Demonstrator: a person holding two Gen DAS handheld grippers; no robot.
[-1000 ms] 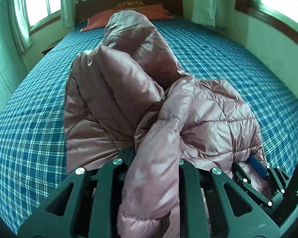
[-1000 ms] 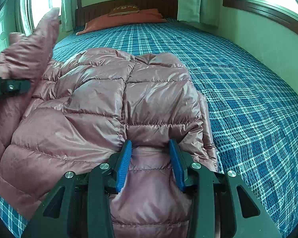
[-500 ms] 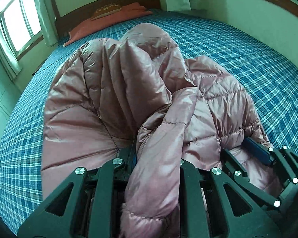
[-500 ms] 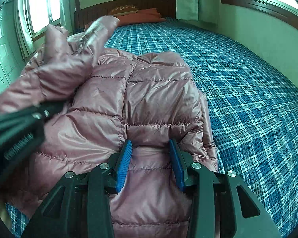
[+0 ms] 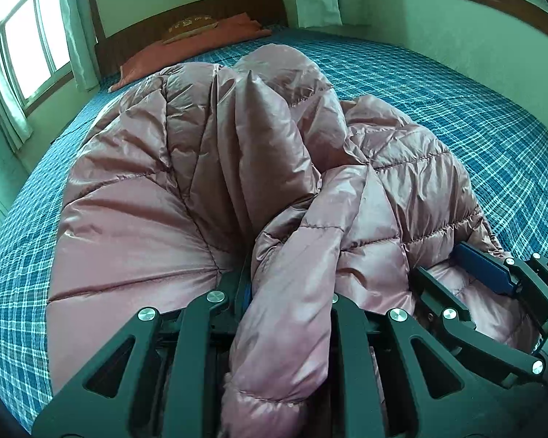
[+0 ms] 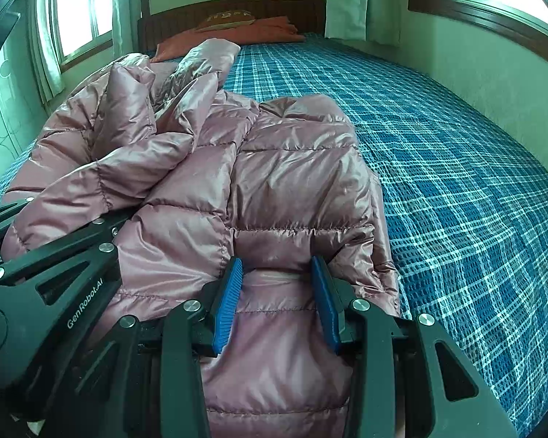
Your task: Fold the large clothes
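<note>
A dusty-pink quilted puffer jacket (image 5: 186, 182) lies on a blue plaid bed (image 5: 456, 102). My left gripper (image 5: 288, 292) is shut on a sleeve and a fold of the jacket, which bulges out between its fingers and hides the pads. It has carried that side over the jacket's right part. My right gripper (image 6: 277, 292) is shut on the jacket's (image 6: 292, 182) near hem, with blue pads (image 6: 230, 299) pressing a bunched fold. The right gripper (image 5: 493, 292) shows in the left wrist view, and the left gripper (image 6: 47, 281) sits close beside the right one.
An orange pillow (image 6: 237, 33) and a dark wooden headboard (image 6: 292, 7) are at the bed's far end. Windows with curtains (image 6: 76, 7) are on the left and right. A green wall (image 5: 456, 29) runs along the bed's right side.
My left gripper has swung rightward with the jacket's left side, bringing it over the right half and close to my right gripper. The right gripper has held still on the hem.
</note>
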